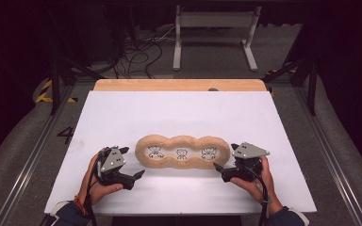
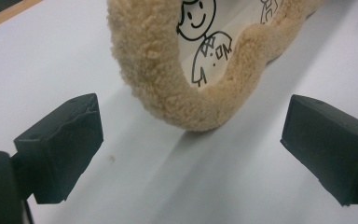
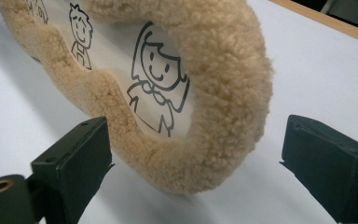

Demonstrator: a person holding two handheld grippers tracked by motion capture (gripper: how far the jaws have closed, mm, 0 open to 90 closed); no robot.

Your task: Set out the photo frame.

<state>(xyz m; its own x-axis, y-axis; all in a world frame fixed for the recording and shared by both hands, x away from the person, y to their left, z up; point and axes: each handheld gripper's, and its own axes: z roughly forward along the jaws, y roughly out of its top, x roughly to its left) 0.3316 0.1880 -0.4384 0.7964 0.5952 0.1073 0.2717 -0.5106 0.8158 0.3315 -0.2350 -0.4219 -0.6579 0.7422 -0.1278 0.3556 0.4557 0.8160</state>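
Note:
A fluffy tan three-lobed frame [image 1: 183, 152] lies flat on the white tabletop [image 1: 122, 113], with three black line-drawn cartoon figures inside its rim. My left gripper [image 1: 133, 162] sits just off the frame's left end, held in a hand, open. In the left gripper view the frame's rounded end [image 2: 154, 60] lies a little ahead of the gripper [image 2: 193, 149], apart from both fingers [image 2: 65, 144]. My right gripper [image 1: 225, 157] is at the frame's right end, open. In the right gripper view the frame's plush end [image 3: 223, 70] reaches between the spread fingers [image 3: 74, 163] of the gripper [image 3: 196, 172], which do not press it.
A wooden strip [image 1: 179, 84] runs along the table's far edge. Beyond it on the floor stand a white metal stand [image 1: 214, 28] and a tangle of cables [image 1: 136, 52]. Bare white surface lies all around the frame.

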